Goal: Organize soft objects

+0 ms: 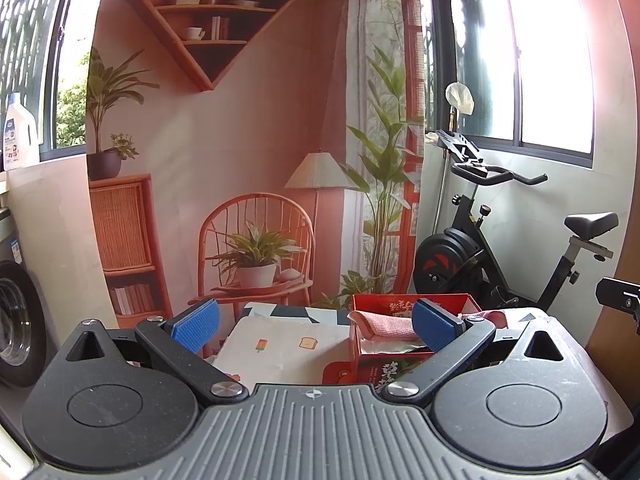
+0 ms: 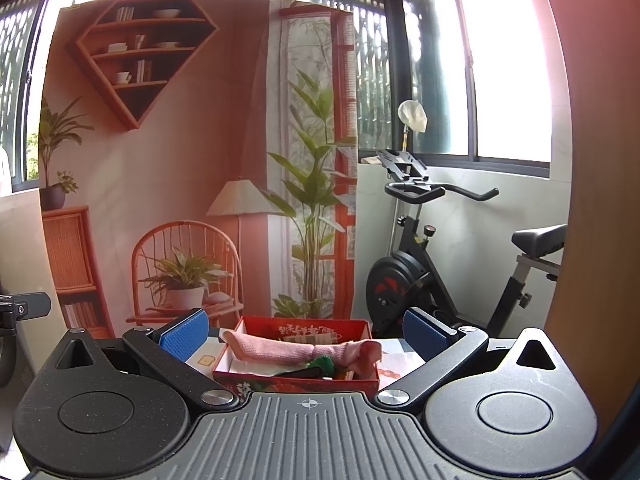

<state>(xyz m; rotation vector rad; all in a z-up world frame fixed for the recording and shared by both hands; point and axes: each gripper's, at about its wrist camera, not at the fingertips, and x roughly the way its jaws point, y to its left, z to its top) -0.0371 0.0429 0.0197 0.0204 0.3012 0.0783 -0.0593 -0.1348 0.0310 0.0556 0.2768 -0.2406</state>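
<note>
Both claws are spread wide and hold nothing. The left claw (image 1: 316,326) hangs above the counter (image 1: 280,344), whose pale covering with small printed pictures shows well in the left wrist view; the red box (image 1: 380,364) sits toward that claw's right finger, whose blue pad (image 1: 434,326) covers part of it. From here only one end of the pink towel (image 1: 384,325) is plain, draped over the box's near left corner, and the inside of the box is mostly hidden.

The right claw (image 2: 306,334) faces the red box (image 2: 296,380) almost squarely, between its two blue pads (image 2: 185,334). This view shows the whole pink towel (image 2: 304,350), rolled and lying across the box from its left wall to its right corner, its end hanging over the rim. Beneath the roll lies something green (image 2: 325,364) beside a dark item that I cannot identify; the left wrist view does not show them.

Behind the counter hangs a printed backdrop (image 2: 180,160) of a room, with an exercise bike (image 2: 420,264) to its right. Only the left wrist view catches the white bottle (image 1: 18,132) on the sill and a washing machine (image 1: 16,320) at the left edge.
</note>
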